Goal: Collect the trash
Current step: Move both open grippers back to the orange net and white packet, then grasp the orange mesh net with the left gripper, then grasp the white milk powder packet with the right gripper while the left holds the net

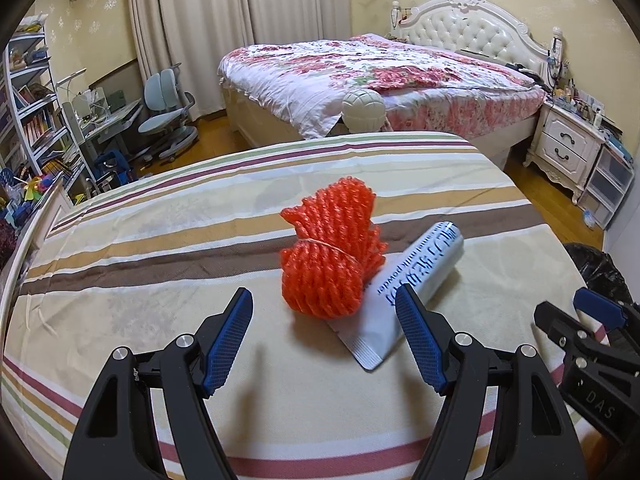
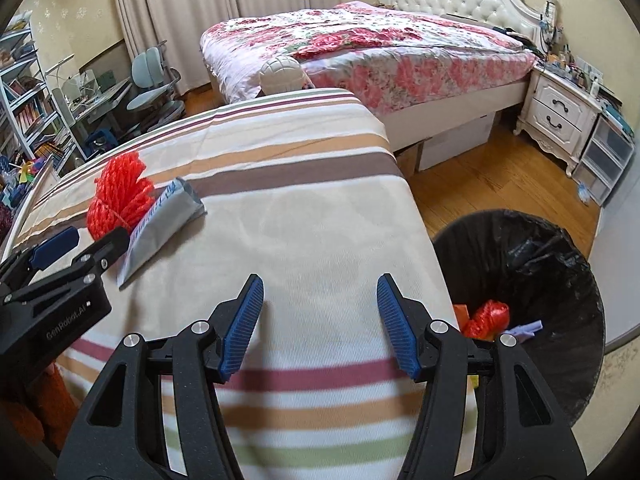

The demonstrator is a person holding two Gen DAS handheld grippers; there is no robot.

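While jaws gape, left gripper (image 1: 324, 312) faces orange net (image 1: 332, 256)

Bare sheet (image 1: 160, 248) before net bundle (image 1: 332, 252); packet (image 1: 408, 296) touching right

Striped sheet (image 1: 160, 240) over near surface. Behind: bed, floral quilt (image 1: 360, 64), tufted white headboard (image 1: 472, 28). White nightstand (image 1: 568, 144) right. Blue-grey desk chair (image 1: 168, 108), bookshelf (image 1: 36, 120) left. Beige curtains (image 1: 224, 4).

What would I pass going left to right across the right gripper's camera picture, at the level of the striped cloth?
Left gripper → orange net bundle → grey packet → bare striped cloth → black trash bin.
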